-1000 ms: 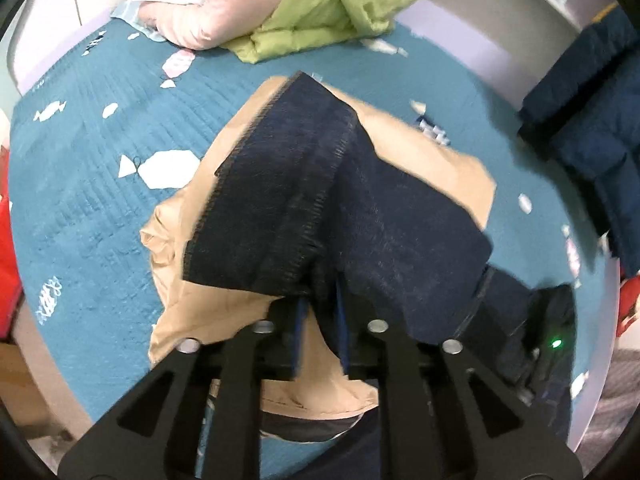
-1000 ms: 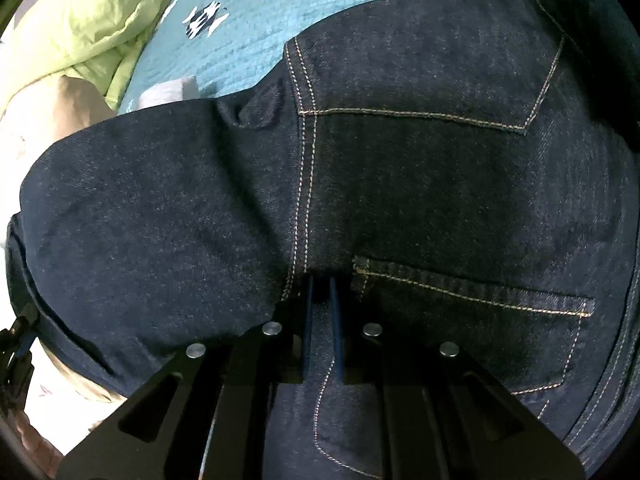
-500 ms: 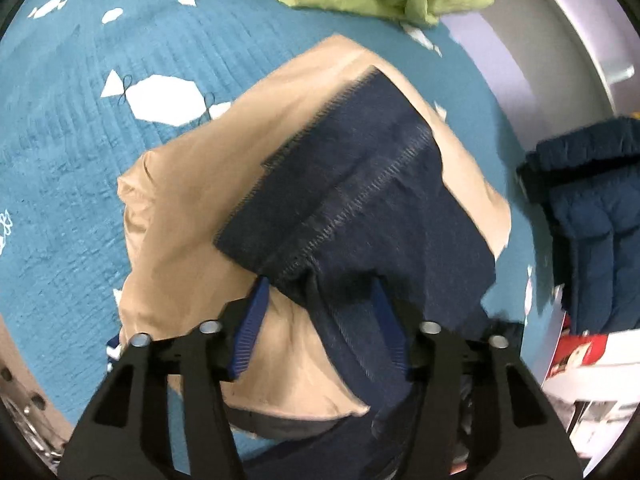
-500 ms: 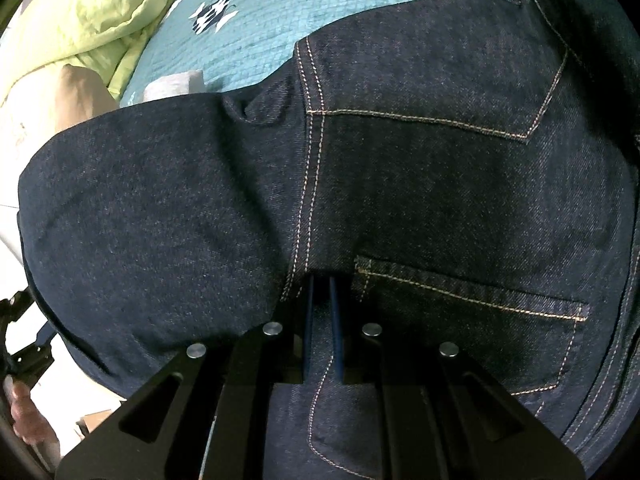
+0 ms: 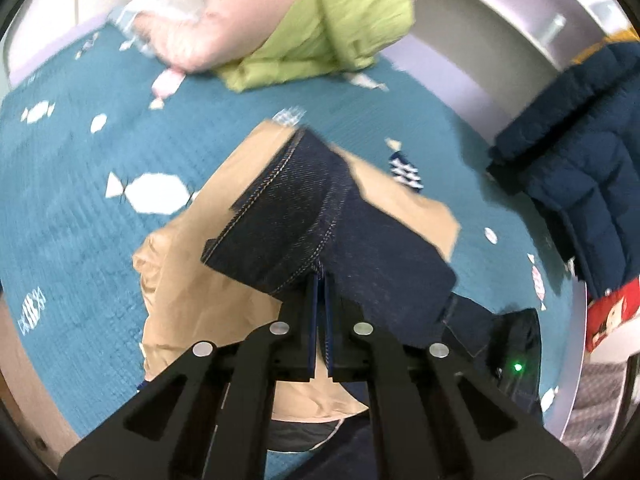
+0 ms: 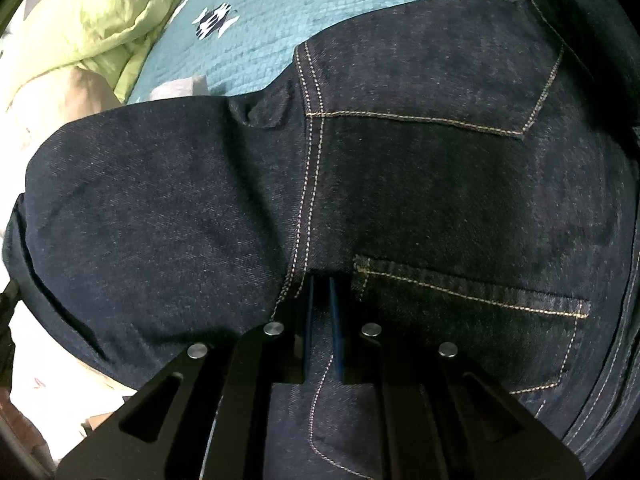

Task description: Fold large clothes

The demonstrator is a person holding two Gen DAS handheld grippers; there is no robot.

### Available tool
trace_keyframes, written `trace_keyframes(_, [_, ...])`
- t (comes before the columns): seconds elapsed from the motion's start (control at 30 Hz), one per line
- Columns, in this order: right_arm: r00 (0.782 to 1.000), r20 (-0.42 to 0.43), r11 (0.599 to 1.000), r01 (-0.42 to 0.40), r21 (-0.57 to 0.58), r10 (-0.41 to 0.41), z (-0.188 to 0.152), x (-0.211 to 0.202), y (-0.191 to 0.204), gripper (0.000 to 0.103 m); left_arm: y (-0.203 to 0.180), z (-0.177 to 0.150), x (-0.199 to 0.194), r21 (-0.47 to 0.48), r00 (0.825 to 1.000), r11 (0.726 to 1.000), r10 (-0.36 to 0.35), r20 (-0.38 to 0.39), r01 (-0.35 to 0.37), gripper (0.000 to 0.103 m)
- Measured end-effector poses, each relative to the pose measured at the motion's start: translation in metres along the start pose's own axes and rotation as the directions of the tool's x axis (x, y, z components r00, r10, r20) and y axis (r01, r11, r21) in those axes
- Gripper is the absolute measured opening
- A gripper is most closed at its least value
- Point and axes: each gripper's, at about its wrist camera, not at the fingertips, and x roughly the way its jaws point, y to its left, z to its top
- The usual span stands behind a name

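1. Fingers of my left gripper [image 5: 321,280] have just been closing — they pinch the jeans [image 5: 320,224] leg near its hem, above tan trousers [image 5: 192,264] on the teal bedspread [image 5: 72,200].
2. Right gripper [image 6: 321,280] fingers clamp the jeans' seat seam — denim fills my view, bedspread beyond.

From my left wrist camera, my left gripper [image 5: 321,280] has just closed; its blue pads are pinched on the side seam of the dark jeans [image 5: 320,236] near the leg hem. The held leg lies over a tan garment [image 5: 192,280] spread on the teal bedspread [image 5: 68,184]. A lime-green quilt [image 5: 320,32] and a pink pillow [image 5: 200,36] sit at the far edge. A navy puffer jacket [image 5: 576,160] lies to the right, with a red item [image 5: 608,316] just below it. The picture is slightly blurred.
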Motion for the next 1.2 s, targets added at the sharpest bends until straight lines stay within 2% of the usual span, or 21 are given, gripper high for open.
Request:
trace_keyframes(0.13, [0.999,0.030,1.000,-0.011,-0.005,0.011,-0.005,-0.018,0.001,0.004,-0.022,-0.003,-0.016,0.053,0.999,0.999,-0.001,0.041,-0.002,0.003])
trace_keyframes(0.23, [0.996,0.093,0.999,0.000,-0.047,0.004,-0.009,-0.043,0.002,0.004,-0.044,-0.006,-0.025,0.099,0.998,0.995,-0.011,0.059,0.005,0.003])
trace_keyframes(0.4, [0.989,0.149,1.000,-0.010,-0.004,0.011,-0.016,-0.079,-0.018,0.004,-0.098,-0.020,-0.037,0.204,0.994,0.977,-0.082,0.067,0.067,0.003])
trace_keyframes(0.53, [0.970,0.242,0.999,-0.011,0.039,0.001,-0.034,-0.124,-0.051,0.005,-0.152,-0.043,-0.037,0.295,0.988,0.944,-0.155,0.007,0.145,0.003])
trace_keyframes(0.67, [0.944,0.327,0.992,-0.008,0.124,-0.034,-0.052,-0.165,-0.092,0.005,-0.218,-0.083,-0.025,0.406,0.979,0.891,-0.194,-0.058,0.201,0.003])
trace_keyframes(0.77, [0.920,0.380,0.976,0.012,0.216,-0.096,-0.075,-0.195,-0.134,0.005,-0.271,-0.124,-0.007,0.495,0.971,0.835,-0.206,-0.121,0.239,0.003])
trace_keyframes(0.87, [0.900,0.406,0.952,0.029,0.305,-0.158,-0.098,-0.217,-0.177,0.005,-0.320,-0.174,0.020,0.596,0.976,0.773,-0.159,-0.152,0.219,0.003])
trace_keyframes(0.93, [0.889,0.413,0.935,0.042,0.353,-0.196,-0.113,-0.227,-0.203,0.005,-0.350,-0.215,0.044,0.667,0.976,0.713,-0.129,-0.176,0.215,0.003])
trace_keyframes(0.97, [0.887,0.412,0.922,0.036,0.386,-0.208,-0.121,-0.230,-0.217,0.005,-0.357,-0.230,0.051,0.689,0.977,0.693,-0.121,-0.176,0.210,0.004])
trace_keyframes(1.03, [0.892,0.401,0.896,0.012,0.443,-0.210,-0.131,-0.232,-0.240,0.005,-0.375,-0.267,0.075,0.756,0.979,0.624,-0.087,-0.183,0.197,0.005])
trace_keyframes(1.1, [0.892,0.394,0.870,-0.002,0.492,-0.221,-0.143,-0.234,-0.258,0.005,-0.387,-0.305,0.097,0.803,0.971,0.553,-0.050,-0.233,0.221,0.007])
trace_keyframes(1.13, [0.889,0.394,0.859,-0.005,0.513,-0.231,-0.149,-0.236,-0.268,0.008,-0.389,-0.321,0.105,0.817,0.962,0.521,-0.028,-0.272,0.246,0.010])
trace_keyframes(1.17, [0.887,0.397,0.852,-0.007,0.523,-0.236,-0.152,-0.240,-0.274,0.008,-0.390,-0.332,0.110,0.819,0.953,0.507,-0.016,-0.302,0.268,0.029])
trace_keyframes(1.2, [0.885,0.397,0.843,-0.010,0.538,-0.243,-0.156,-0.243,-0.280,0.008,-0.387,-0.340,0.111,0.813,0.937,0.492,-0.016,-0.350,0.312,0.049])
